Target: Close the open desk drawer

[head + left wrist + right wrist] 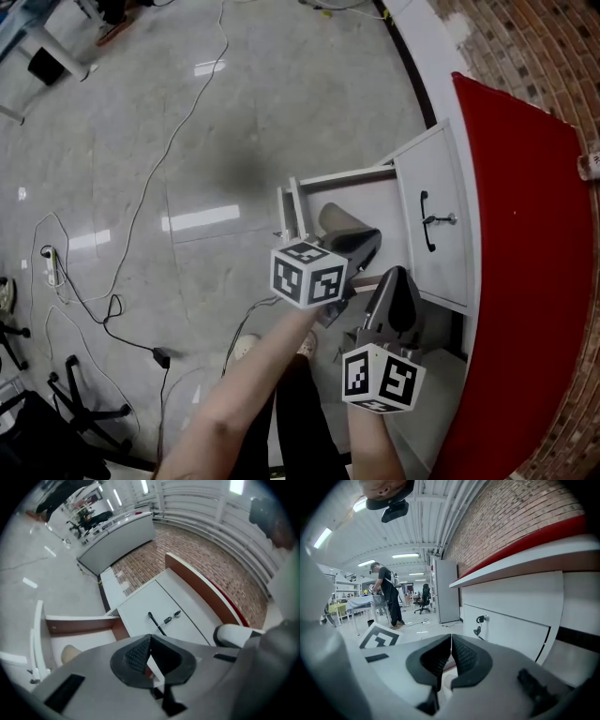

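Drawer (347, 176) is pulled well out of the white desk body, under the red tabletop (525, 234) and next to the white locked panel (441, 253) w/ black handle (427, 220) and key. Its front panel (291, 211) stands at the end farthest from the desk, over the grey floor (187, 112). Brown inner walls, pale bottom. A rounded beige thing (70, 654) lies inside; can't tell what it is.

Left tool (370, 242) is closed w/ nothing in it: pads meet in the left gripper view (149, 658). It hangs over the drawer interior, aimed at the locked panel. Right tool (398, 281) is also closed and empty (451, 656), near the drawer's near side, pointing along the desk front.

Handling, as a guess: rigid box on runners, prob. light, so it should slide w/ a steady push, no grip needed. Best contact is flat on the outside of the front panel, approx. mid-width, so it doesn't skew and bind. A closed tool works as a pusher. Left tool sits inside the drawer line now, so it must come out and round to the panel's outer face first. Ease off near the end so it doesn't slam.
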A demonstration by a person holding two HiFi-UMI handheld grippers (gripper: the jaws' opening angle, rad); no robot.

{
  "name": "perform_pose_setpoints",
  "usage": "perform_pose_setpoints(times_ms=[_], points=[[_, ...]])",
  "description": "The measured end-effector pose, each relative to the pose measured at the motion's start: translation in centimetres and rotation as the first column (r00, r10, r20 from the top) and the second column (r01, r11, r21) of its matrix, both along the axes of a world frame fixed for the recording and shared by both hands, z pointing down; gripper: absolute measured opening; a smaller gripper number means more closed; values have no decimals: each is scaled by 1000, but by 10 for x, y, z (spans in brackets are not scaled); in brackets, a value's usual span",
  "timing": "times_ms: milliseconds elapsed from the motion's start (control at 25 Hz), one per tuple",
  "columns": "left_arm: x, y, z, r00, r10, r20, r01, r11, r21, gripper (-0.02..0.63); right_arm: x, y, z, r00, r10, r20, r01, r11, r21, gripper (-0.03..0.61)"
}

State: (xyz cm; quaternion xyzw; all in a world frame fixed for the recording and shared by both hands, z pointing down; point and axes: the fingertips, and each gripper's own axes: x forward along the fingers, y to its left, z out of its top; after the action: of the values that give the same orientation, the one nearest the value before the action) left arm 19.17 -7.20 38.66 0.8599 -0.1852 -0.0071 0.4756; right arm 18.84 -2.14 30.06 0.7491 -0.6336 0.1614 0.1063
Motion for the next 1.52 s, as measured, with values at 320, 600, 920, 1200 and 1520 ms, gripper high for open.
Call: perform_pose_setpoints(times_ms=[320, 600, 920, 1200, 1520], points=[[-62, 12, -26, 960, -209, 188, 158, 954, 254, 11, -30, -1, -2, 995, -94, 12, 94, 996, 0, 14], [-122, 23, -40, 899, -373, 228, 292, 901, 322, 11, -60, 5, -2, 984, -175, 19, 175, 985, -6, 14], [-153, 29, -41, 854, -450, 261, 345, 866, 363, 11, -89, 8, 5, 968, -250, 20, 250, 968, -11, 14], [-163, 23, -34, 844, -463, 270, 365, 866, 341, 11, -99, 5, 10, 962, -274, 13, 274, 961, -23, 14], [-161, 22, -31, 846, -441, 299, 329, 874, 358, 11, -106, 1, 12, 959, -284, 16, 284, 959, -22, 14]])
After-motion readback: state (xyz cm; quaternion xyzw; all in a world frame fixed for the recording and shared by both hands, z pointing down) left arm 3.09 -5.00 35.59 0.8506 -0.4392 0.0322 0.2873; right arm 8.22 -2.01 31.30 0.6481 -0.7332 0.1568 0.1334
